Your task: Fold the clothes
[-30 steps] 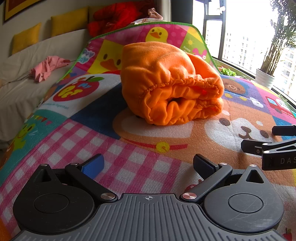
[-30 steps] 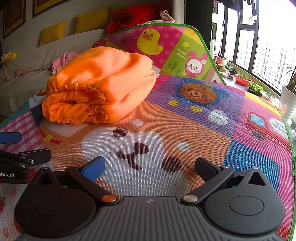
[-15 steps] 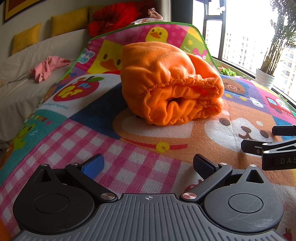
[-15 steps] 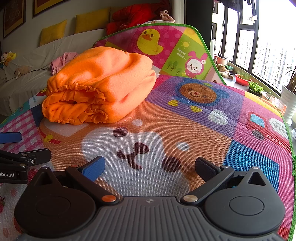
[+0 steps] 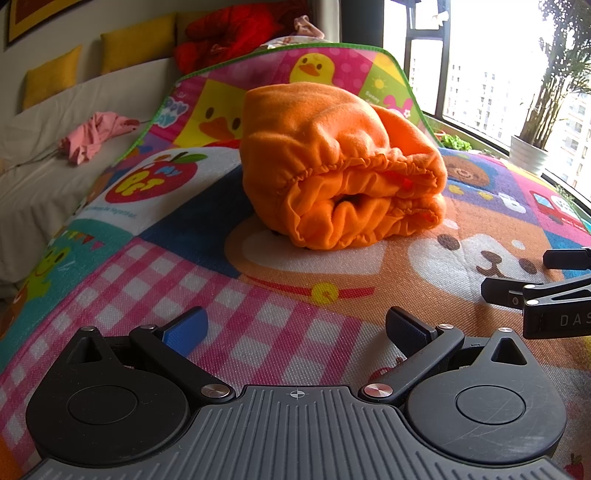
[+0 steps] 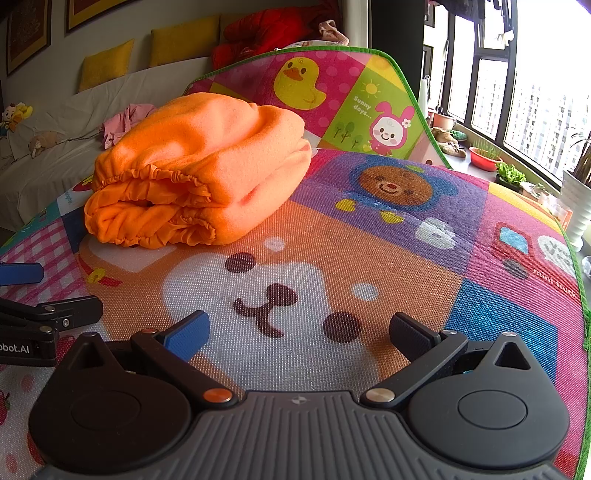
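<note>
A folded orange fleece garment [image 5: 340, 166] with a gathered elastic edge lies in a thick bundle on the colourful play mat [image 5: 258, 325]. It also shows in the right wrist view [image 6: 199, 170], at the left. My left gripper [image 5: 295, 328] is open and empty, low over the pink checked patch, a short way in front of the bundle. My right gripper [image 6: 299, 332] is open and empty over the white bear face, to the right of the bundle. Each gripper shows at the edge of the other's view.
A white sofa [image 5: 48, 177] with yellow cushions [image 5: 51, 75] and a pink garment [image 5: 96, 134] stands left of the mat. Red clothing [image 6: 273, 31] lies behind the mat's raised far end. Windows and potted plants [image 5: 528, 151] are at the right.
</note>
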The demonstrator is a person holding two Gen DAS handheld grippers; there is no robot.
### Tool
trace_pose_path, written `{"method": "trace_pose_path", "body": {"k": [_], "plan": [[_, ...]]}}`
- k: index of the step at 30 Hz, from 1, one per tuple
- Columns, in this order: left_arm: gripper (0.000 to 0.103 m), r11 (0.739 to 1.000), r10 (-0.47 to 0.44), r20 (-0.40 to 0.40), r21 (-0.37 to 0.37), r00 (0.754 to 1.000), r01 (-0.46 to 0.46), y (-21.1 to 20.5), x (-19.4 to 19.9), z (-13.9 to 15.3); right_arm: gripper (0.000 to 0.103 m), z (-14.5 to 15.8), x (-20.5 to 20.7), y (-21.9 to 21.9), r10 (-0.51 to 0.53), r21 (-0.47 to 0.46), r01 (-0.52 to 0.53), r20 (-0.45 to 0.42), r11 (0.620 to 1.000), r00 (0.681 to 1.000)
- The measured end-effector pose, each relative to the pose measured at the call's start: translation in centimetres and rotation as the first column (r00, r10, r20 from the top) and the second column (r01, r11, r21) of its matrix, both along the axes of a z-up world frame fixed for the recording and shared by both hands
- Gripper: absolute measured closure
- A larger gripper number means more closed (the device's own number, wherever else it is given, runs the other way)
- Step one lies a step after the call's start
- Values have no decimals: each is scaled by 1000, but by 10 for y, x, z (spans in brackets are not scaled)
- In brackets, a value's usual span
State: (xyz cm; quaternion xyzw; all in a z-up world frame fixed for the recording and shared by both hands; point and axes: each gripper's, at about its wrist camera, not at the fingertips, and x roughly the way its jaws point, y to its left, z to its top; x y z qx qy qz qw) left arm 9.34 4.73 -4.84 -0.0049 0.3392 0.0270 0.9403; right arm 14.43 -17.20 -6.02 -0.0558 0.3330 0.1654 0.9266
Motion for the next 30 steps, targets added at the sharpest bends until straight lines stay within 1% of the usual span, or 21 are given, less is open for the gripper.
{"method": "trace_pose_path", "body": {"k": [3,6,7,10,13,18,30], "plan": [[0,1000,-16,-6,-10,1000,16,3,1,1,0,0,0,-1,0,0,0,0,1000,1000],[0,999,-22,-58,-28,998,21,3,3,6,0,0,0,-1,0,2,0,1,1000,1000],[0,999,-3,-70,-44,998,0,3,2,7,0,0,0,-1,0,2,0,1,1000,1000],[0,999,32,-64,-5,997,-32,-7,1,5,0,0,-1,-1,0,4,0,1,1000,1000],[0,999,28,-55,-17,998,-29,-5,0,5,0,0,-1,0,0,2,0,1,1000,1000],[0,999,31,-38,-13,999,-32,-7,-2,3,0,0,-1,0,0,2,0,2,1000,1000],[0,999,30,-33,-17,999,-30,-6,-2,3,0,0,-1,0,-1,2,1,3,1000,1000]]}}
